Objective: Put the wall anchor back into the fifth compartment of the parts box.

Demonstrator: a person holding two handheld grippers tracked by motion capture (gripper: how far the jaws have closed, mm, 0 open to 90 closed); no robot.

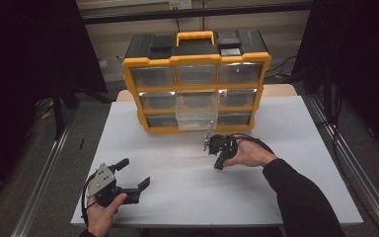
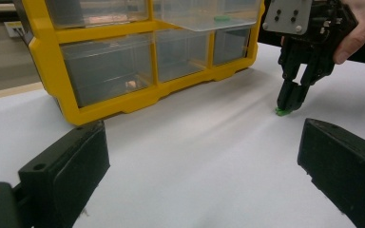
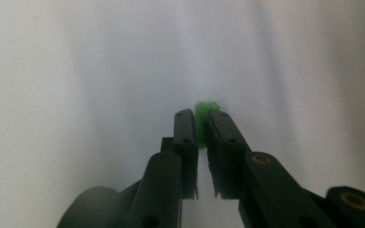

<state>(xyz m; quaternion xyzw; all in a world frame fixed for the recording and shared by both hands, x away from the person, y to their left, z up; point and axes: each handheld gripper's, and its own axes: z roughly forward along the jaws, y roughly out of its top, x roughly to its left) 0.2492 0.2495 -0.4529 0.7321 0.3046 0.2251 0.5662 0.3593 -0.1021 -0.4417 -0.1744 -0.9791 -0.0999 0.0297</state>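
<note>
A: Where's the small green plastic piece [image 3: 202, 124]?

B: Pinched between the tips of the right claw [image 3: 202, 130], which has narrowed onto it, down against the white bench [image 1: 187, 173]. Just a sliver of green pokes out past the tips.

A: And beyond the claw?

B: Ahead of it, a little way off, stands the yellow-framed organiser of clear plastic drawers [image 1: 196, 89], its middle drawer [image 1: 196, 109] pulled out with another green bit lying inside. The left claw [image 1: 134, 175] rests well off to the side, spread wide, holding nothing.

A: What might go wrong?

B: I'd judge the grip shallow. The piece sits at the very tips, so a tilt or jerk on lifting could flick it loose, or it could twist sideways and miss the drawer.
</note>
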